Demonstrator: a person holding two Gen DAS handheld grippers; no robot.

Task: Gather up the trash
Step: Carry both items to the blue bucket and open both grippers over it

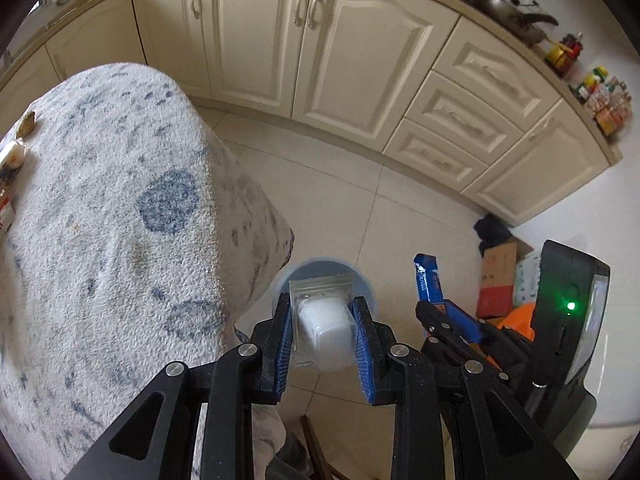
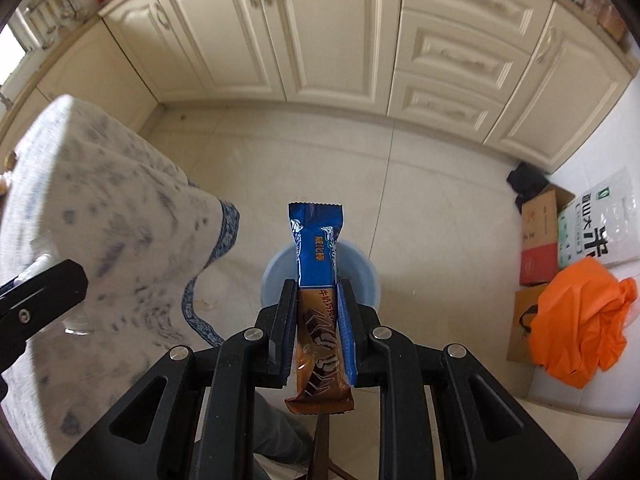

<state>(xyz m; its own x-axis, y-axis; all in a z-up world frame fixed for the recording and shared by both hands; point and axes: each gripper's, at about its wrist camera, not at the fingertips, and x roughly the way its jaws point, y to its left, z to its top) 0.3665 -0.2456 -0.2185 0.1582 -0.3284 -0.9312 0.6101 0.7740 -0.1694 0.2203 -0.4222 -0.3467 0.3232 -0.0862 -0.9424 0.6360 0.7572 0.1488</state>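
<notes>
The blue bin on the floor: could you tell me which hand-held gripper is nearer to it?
Hard to separate. The left hand-held gripper, holding a plastic cup, and the right hand-held gripper, holding a snack wrapper, each appear directly over the blue bin.

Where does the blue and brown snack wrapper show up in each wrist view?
Left wrist: snack wrapper at lower right, its blue end sticking up from the right gripper.
Right wrist: snack wrapper at centre, clamped upright in the right gripper.
Shared landmark: the blue bin on the floor behind it.
</notes>
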